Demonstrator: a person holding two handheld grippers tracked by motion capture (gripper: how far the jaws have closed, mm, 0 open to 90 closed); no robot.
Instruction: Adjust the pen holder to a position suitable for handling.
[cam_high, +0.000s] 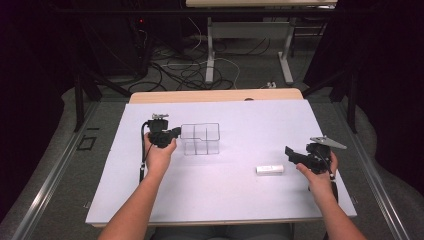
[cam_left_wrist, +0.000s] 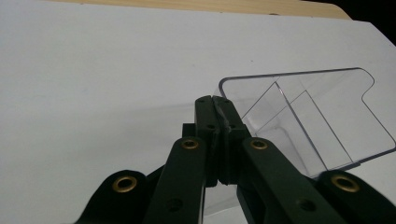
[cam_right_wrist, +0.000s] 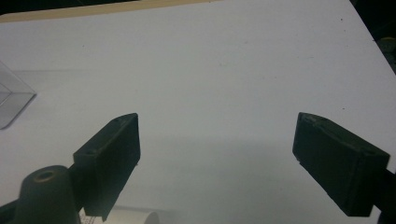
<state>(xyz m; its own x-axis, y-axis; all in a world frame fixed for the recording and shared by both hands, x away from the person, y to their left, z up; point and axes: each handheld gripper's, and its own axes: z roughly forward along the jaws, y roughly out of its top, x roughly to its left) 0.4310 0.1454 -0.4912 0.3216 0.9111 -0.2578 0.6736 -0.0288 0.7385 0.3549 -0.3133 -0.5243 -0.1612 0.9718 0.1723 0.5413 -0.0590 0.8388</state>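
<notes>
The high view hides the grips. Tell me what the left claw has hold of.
Observer: The left claw is shut on the rim of the clear box.
Operator: Report the right claw next.
Observer: The right claw is wide open, with nothing between its jaws.
Operator: Locate the white tube from it.
Observer: The white tube lies on the table, just under the jaw at the right gripper view's left.

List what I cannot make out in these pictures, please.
- Small white cylindrical tube: its print is too small in the high view; the right gripper view's bottom edge and a jaw cut it off.
- Clear plastic divided box: the closed left gripper covers the pinched wall in the left gripper view.
</notes>
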